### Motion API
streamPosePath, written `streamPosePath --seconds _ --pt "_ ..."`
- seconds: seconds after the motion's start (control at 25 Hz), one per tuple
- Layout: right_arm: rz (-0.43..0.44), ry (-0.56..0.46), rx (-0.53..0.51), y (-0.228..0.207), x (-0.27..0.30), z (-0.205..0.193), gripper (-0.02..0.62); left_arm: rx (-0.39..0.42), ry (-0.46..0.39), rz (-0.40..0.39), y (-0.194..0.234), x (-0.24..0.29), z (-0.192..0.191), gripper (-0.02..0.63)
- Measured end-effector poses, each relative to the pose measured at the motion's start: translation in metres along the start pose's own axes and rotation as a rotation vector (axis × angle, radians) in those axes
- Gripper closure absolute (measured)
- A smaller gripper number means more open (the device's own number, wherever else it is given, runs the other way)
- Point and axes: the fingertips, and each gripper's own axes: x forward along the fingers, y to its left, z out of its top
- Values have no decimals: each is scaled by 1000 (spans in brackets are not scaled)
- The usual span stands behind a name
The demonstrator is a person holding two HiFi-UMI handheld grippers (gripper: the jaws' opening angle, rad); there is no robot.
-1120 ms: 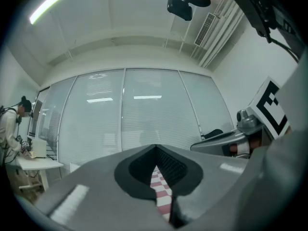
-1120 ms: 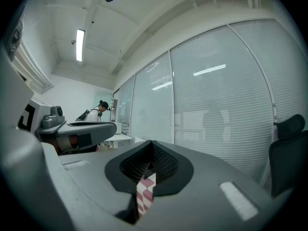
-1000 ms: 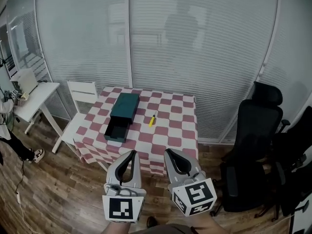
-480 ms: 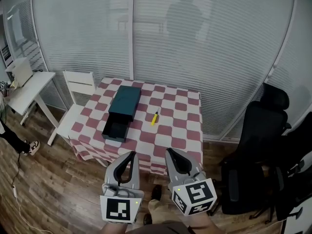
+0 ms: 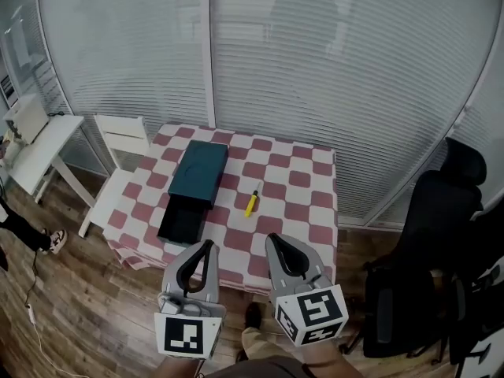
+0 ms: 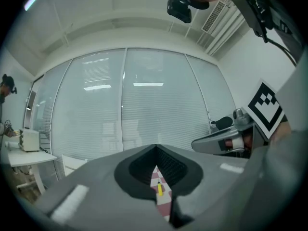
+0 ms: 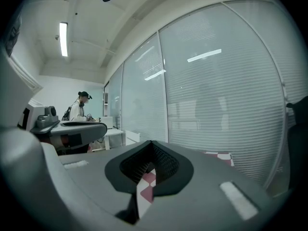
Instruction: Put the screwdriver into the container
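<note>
The left gripper point(image 5: 208, 246) and right gripper point(image 5: 272, 241) are pale grey plastic, each with two curved jaws lined in ribbed black padding. Each carries a white cube point(image 5: 187, 335) with black square markers. The person wears khaki trousers point(image 5: 260, 345) and a dark shoe point(image 5: 252, 315).

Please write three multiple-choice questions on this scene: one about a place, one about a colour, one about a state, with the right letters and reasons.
1. The drawer of the dark teal box-shaped container is: A) shut B) pulled out C) removed
2. The straight-backed chair left of the container is: A) white B) black C) red
3. The small yellow-handled screwdriver lies: A) in the drawer B) on the red-and-white checked tablecloth C) on the chair
1B, it sticks out, its inside showing; 2A, back and seat are white; 3B, it rests on the cloth beside the container.
</note>
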Motion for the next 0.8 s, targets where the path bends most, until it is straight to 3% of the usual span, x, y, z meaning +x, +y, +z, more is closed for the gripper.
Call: streamPosePath --seconds 0.36,0.8 --pt "16 -48 25 -52 63 33 569 73 -15 -18 12 88 21 604" --pt "13 -60 30 -70 104 45 569 96 -35 -8 33 123 31 604"
